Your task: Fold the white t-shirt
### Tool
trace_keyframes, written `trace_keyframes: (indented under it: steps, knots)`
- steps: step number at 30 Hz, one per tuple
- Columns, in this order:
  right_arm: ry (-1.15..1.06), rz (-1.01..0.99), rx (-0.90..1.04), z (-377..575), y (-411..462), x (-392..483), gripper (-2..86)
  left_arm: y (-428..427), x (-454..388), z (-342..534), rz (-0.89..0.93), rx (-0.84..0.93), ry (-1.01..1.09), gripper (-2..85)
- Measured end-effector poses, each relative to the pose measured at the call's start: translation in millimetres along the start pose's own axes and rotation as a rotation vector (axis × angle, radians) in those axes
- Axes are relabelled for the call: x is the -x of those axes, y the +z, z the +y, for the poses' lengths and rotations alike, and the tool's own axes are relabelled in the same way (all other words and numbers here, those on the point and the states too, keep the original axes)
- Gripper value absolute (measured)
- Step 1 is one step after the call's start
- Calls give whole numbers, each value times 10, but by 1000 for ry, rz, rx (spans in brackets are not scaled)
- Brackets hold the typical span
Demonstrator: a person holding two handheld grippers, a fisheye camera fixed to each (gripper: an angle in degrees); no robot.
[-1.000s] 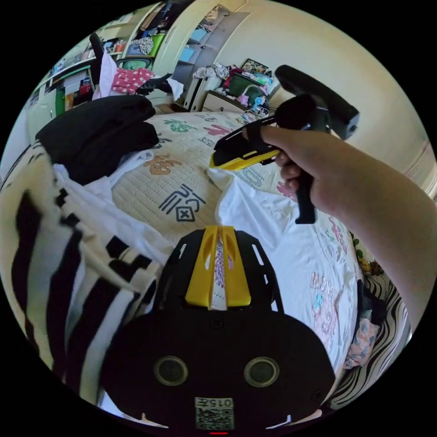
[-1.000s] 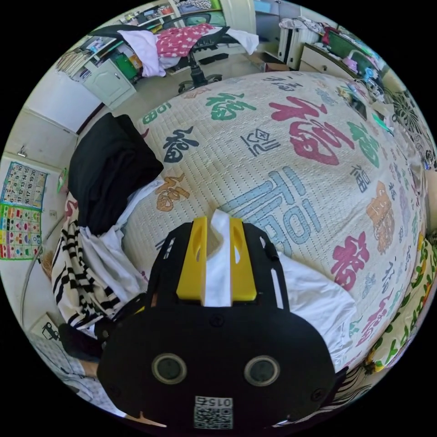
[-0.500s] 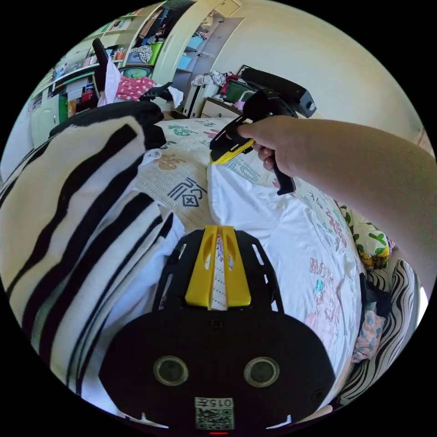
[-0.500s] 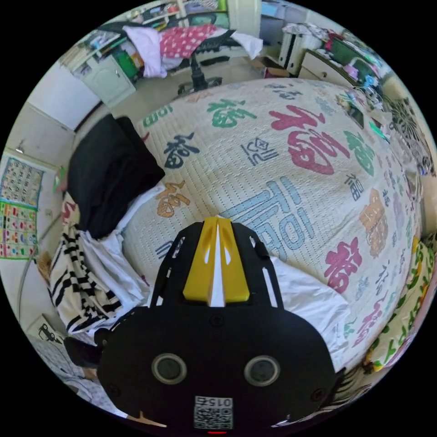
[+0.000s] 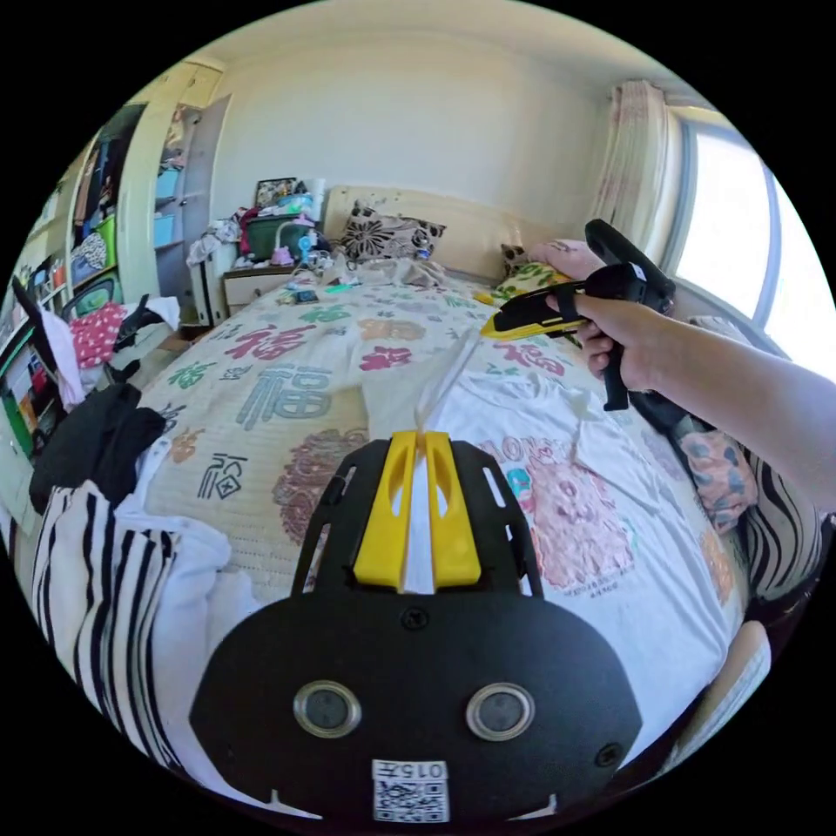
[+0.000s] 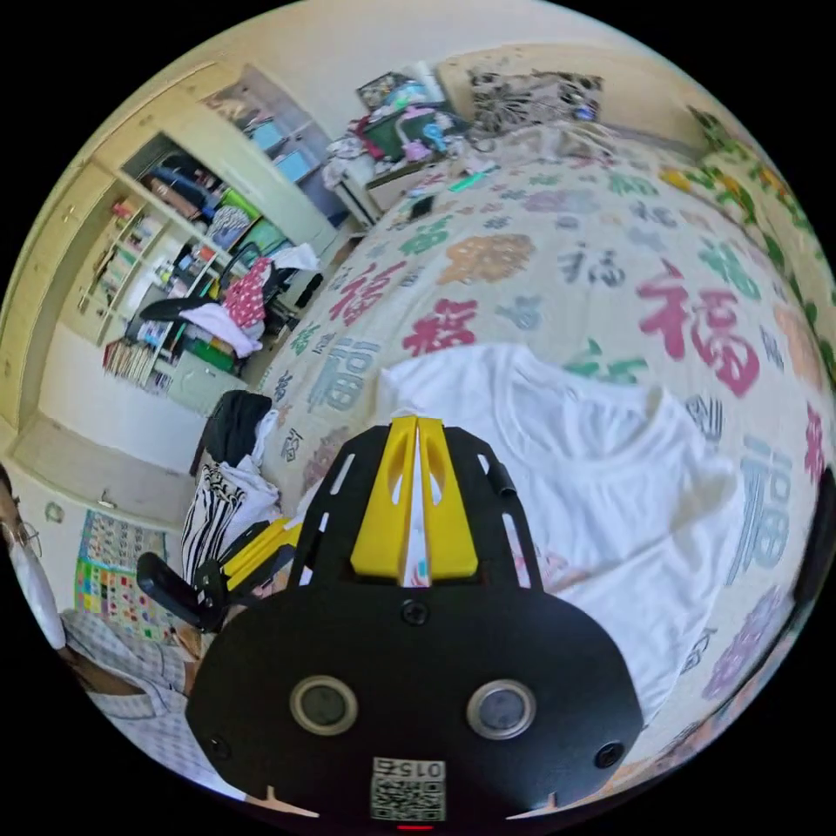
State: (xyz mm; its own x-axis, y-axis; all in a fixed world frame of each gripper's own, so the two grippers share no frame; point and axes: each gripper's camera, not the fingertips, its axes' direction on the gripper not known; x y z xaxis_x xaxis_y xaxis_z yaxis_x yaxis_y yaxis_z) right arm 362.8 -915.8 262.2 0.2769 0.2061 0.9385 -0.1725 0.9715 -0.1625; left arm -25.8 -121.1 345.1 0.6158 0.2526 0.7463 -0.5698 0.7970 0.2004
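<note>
White printed cotton t-shirt [image 5: 557, 488] spread flat on patterned bed quilt [image 5: 287, 392], unfolded; left hand-held gripper [image 5: 416, 440] and right hand-held gripper [image 6: 416, 427] each clamped on its fabric; every fold left

The left hand-held gripper [image 5: 416, 444] is pinching white t-shirt [image 5: 557, 514] fabric between its nearly closed yellow jaws. Beyond the shirt, a hand [image 5: 629, 341] is gripping the right hand-held gripper [image 5: 489, 331], whose jaws are clamping fabric, forearm extending outward.
</note>
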Motion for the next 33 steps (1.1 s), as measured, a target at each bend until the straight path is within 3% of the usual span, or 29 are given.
trace_keyframes:
  steps: [6,11,17,20,24,29,33]
  knots:
    - [207,-1,25,388,-43,-786,-7,437,-389,75,48,175,123,11]
    - [177,37,106,428,-92,-983,17,592,-412,-16,88,274,158,47]
    - [40,104,16,219,-481,-859,67,407,-115,-386,147,159,81,59]
    - [-65,57,103,54,-348,-673,44,578,-49,-571,195,155,61,53]
    - [-104,42,340,-11,6,-665,-1,1116,-178,-574,208,367,144,33]
    - [-137,33,380,14,-229,-737,15,1064,-35,-603,235,349,79,40]
    - [-190,48,341,-257,-530,-624,64,836,359,-698,221,191,-121,46]
